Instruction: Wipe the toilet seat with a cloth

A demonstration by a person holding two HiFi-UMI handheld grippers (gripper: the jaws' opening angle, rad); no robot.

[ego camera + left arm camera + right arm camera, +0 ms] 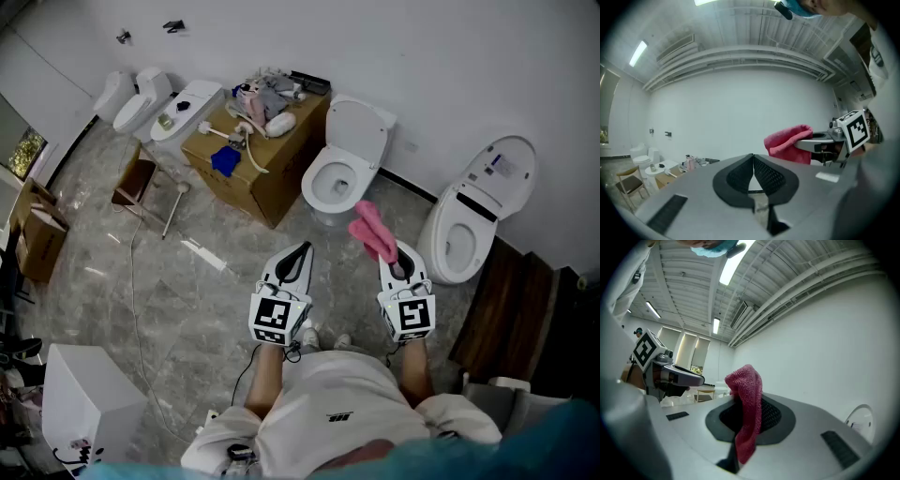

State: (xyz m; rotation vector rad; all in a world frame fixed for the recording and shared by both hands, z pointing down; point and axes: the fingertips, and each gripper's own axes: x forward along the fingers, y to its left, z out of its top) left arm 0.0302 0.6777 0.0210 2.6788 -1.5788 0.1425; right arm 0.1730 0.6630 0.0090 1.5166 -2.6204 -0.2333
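A white toilet [342, 173] with its lid raised stands against the wall ahead of me. Both grippers are held in the air in front of it, apart from it and tilted upward. My right gripper [401, 253] is shut on a pink cloth [373, 230], which sticks out past its tips toward the toilet. In the right gripper view the cloth [747, 408] hangs folded between the dark pads of the right gripper [745, 404]. My left gripper [300, 249] is shut with nothing in it. Its pads [766, 176] meet at the tip of the left gripper [753, 157], and the cloth [790, 143] shows off to its right.
A second white toilet [473, 211] stands at the right beside dark wooden boards [506, 300]. A cardboard box [258, 159] with clutter on top sits left of the middle toilet. More toilets [141, 103], a small chair [136, 183] and a white box [89, 403] lie further left.
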